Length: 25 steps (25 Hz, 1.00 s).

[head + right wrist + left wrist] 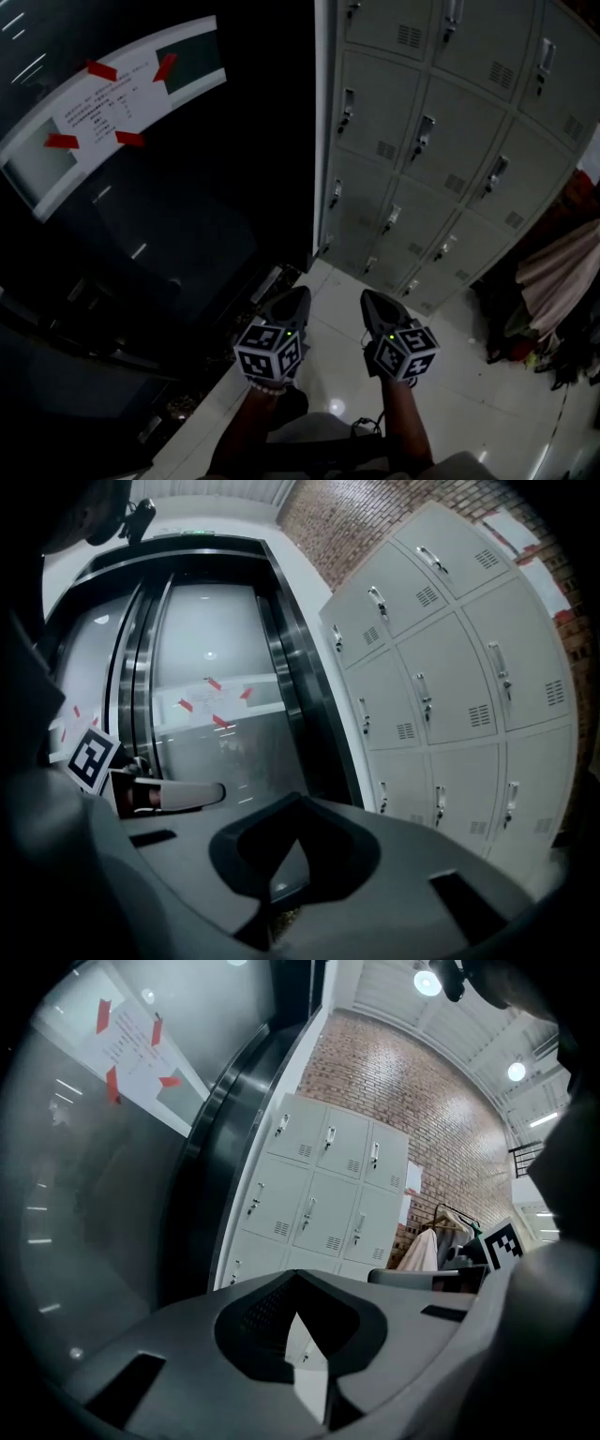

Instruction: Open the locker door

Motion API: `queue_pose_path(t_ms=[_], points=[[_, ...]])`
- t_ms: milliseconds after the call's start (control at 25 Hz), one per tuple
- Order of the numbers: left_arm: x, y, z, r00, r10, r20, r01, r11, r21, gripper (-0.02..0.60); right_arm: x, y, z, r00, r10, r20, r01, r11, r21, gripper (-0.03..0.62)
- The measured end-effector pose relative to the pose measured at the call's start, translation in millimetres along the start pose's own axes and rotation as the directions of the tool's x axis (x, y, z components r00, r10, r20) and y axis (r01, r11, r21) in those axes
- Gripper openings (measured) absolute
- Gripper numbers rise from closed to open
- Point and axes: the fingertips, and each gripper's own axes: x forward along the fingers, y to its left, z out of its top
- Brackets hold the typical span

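Left gripper (298,293) and right gripper (368,296) were clenched empty (tips meeting), well apart from the lockers (441,141), whose upper rows ran off-frame.

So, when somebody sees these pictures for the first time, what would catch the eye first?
The grey locker bank fills the upper right of the head view, every visible door closed. At the upper left, a white notice is held by red tape on a dark glossy door. At the bottom centre, the left gripper and right gripper point toward the lockers, each claw closed and empty.
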Motion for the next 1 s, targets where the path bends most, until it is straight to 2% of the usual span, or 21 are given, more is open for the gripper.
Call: queue_pose_path(t_ms=[280,520,1000], points=[[29.7,64.1,30.2,1.0,-0.029,-0.012,0.029,1.0,0.005,-0.008,80.7,9.0,21.6,1.0,-0.017,0.013,0.017,1.0,-0.012,0.006],[47.7,104.4,48.7,0.997,-0.077,-0.018,0.077,0.997,-0.009,-0.008,124.1,19.5,39.1,0.998,-0.051,0.04,0.052,0.998,-0.031,0.008],[93.9,123.0,73.5,0.989,-0.147,-0.012,0.147,0.989,-0.006,-0.008,165.2,4.5,66.1,0.994,-0.088,0.057,0.092,0.992,-0.08,0.009]])
